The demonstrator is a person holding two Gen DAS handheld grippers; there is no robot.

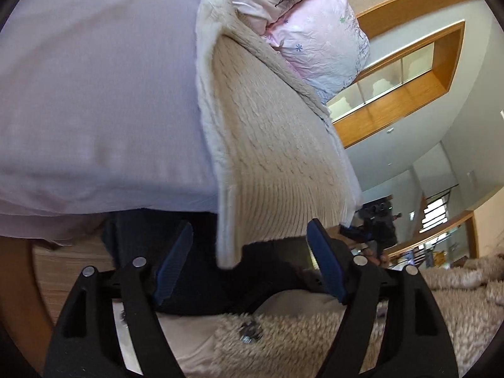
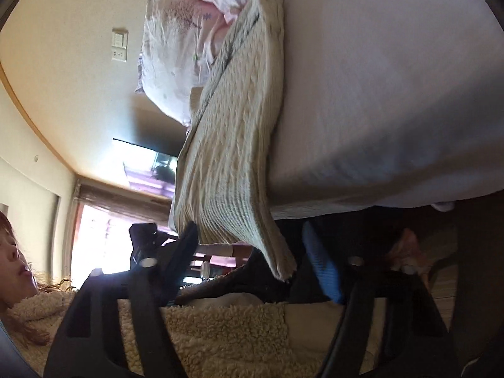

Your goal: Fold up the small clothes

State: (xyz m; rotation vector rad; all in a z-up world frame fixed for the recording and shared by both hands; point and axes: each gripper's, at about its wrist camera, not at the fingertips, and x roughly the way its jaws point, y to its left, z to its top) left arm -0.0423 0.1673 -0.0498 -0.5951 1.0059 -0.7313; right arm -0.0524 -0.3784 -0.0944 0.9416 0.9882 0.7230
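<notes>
A cream cable-knit garment [image 1: 267, 145] with a white fleecy lining lies along the edge of a bed with a lavender sheet [image 1: 94, 94]. Its ribbed hem hangs past the bed edge between my left gripper's blue pads [image 1: 324, 264]. My left gripper [image 1: 249, 267] is open, with the hem corner in the gap but not pinched. In the right wrist view the same garment [image 2: 233, 151] drapes off the sheet [image 2: 393, 94]. Its lower corner hangs between the fingers of my right gripper [image 2: 252, 261], which is open.
Floral pink pillows [image 1: 315, 31] lie at the garment's far end, and they also show in the right wrist view [image 2: 176, 47]. The person's fleecy beige jacket [image 2: 204, 330] fills the foreground. Wood flooring [image 1: 72, 271] and dark trousers [image 1: 141, 236] are below the bed edge.
</notes>
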